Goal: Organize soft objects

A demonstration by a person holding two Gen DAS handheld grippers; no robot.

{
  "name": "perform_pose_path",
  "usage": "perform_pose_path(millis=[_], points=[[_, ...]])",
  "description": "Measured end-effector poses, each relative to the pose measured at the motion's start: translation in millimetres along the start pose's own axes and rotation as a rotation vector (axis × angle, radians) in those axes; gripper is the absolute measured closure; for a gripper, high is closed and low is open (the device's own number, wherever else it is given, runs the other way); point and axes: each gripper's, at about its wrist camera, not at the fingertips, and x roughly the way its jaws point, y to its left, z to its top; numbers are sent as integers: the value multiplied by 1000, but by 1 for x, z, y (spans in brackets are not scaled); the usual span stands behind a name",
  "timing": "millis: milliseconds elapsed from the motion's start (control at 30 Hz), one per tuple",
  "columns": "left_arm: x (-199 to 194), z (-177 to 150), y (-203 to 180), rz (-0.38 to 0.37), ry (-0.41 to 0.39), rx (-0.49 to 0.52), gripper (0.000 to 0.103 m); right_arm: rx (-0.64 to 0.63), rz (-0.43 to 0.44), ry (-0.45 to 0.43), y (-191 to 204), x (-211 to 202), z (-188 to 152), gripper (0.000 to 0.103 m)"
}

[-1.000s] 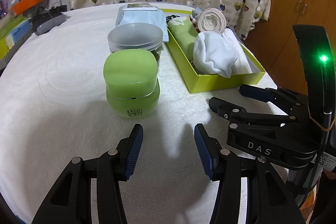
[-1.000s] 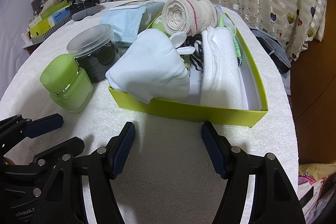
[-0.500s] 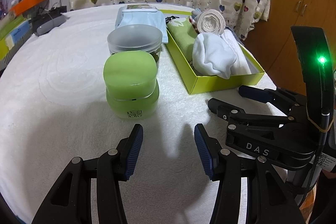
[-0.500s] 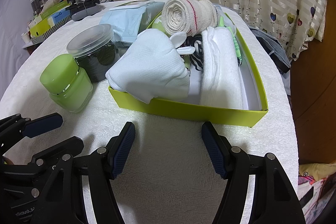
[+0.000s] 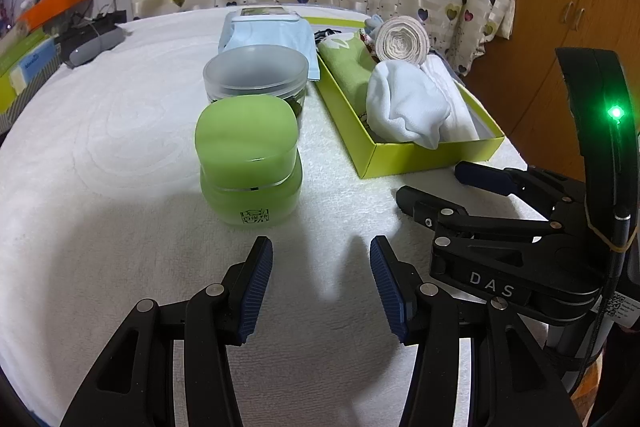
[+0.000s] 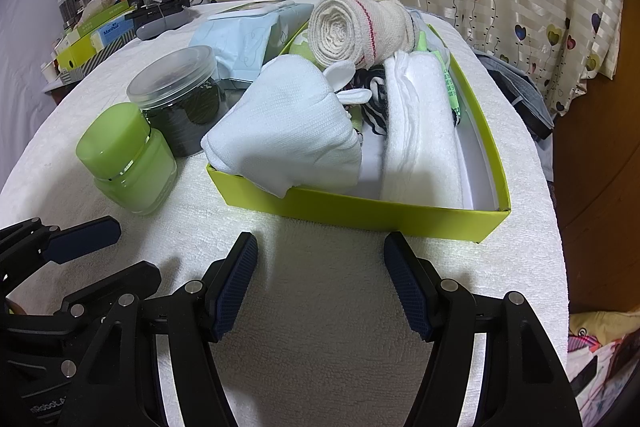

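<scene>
A: Where are the soft things?

B: All in the lime-green box on the towel-covered table. A white knitted cloth sags over the near left wall, a folded white towel lies along the right side, and a rolled cream bandage sits on top at the far end. Something striped is tucked between them; I can't tell what it is.

A: How would they handle?

B: Light and limp, I'd judge. The knitted cloth will drape and stretch, so pinch it at the bunched top rather than the loose hem. The roll looks firmer; grip it across its middle or it may unwind.

A: And the grippers?

B: The right gripper hangs just before the box, jaws spread wide, nothing between them. The left gripper is likewise wide and empty, near a green jar, with a clear-lidded jar behind it.
</scene>
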Motion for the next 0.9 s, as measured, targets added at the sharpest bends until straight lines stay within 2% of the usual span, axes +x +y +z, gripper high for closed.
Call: perform_pose_path(millis=[900], points=[[0, 0, 0, -5, -5, 4, 53, 0, 0, 0, 0, 0, 0, 37]])
